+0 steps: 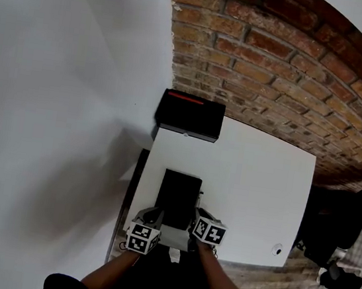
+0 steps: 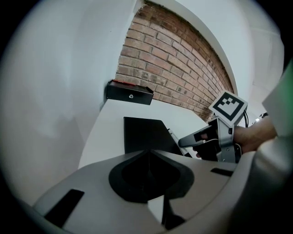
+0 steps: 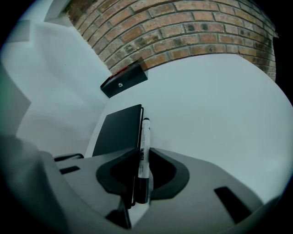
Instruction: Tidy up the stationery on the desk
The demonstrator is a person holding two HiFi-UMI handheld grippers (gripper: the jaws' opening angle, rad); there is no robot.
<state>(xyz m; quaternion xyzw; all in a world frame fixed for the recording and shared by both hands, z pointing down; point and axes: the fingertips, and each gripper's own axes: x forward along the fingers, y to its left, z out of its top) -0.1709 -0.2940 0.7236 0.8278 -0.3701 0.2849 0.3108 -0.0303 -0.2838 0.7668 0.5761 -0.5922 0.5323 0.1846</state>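
White plastic marker pen with a black end (image 3: 144,144) is clamped between the jaws of the right gripper (image 3: 142,178), just beside the right edge of the flat black rectangular notebook (image 3: 118,131) lying near the front of the white desk (image 1: 256,178). The left gripper (image 2: 149,170) has its jaws pressed together on nothing, at the notebook's near left side.
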